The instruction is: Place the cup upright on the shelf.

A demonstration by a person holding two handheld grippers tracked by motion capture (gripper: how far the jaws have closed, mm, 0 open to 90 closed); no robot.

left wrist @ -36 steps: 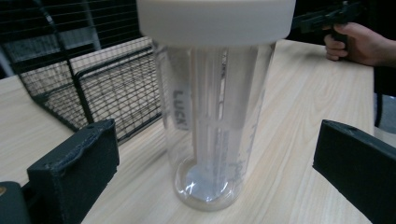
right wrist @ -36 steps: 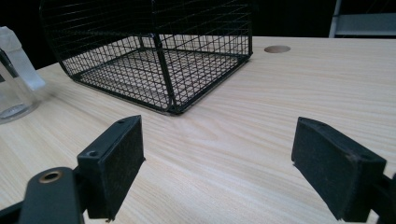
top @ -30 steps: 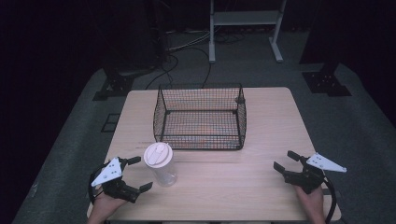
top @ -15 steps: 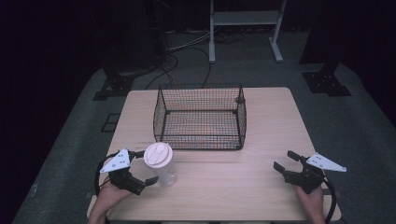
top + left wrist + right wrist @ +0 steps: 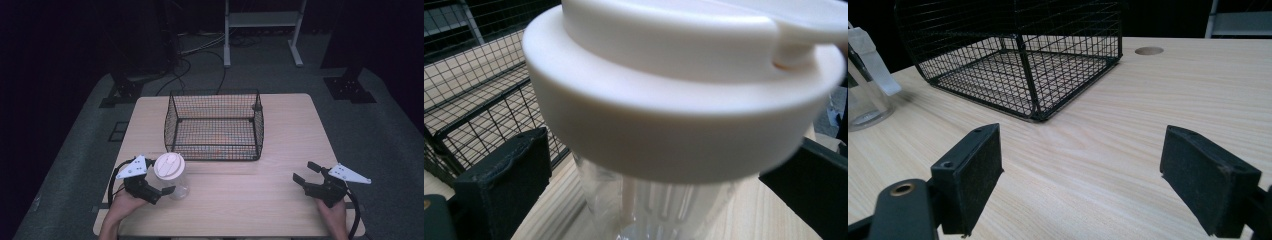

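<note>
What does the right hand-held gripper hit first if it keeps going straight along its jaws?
Probably the wire basket. The right hand-held gripper is open over bare table, and the basket's near corner stands ahead, slightly left of centre. The clear cup sits far to the left, out of line. Depth is hard to judge.

Seen from the left tool's camera, the jar's white lid [image 5: 684, 100] runs past the top edge, its clear body blurred and cut off below; contents cannot be told.

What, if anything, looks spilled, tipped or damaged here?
Nothing stands out. The clear cup stands upright with its lid on, between the open jaws of the left gripper; the wire basket sits square on the table.
</note>
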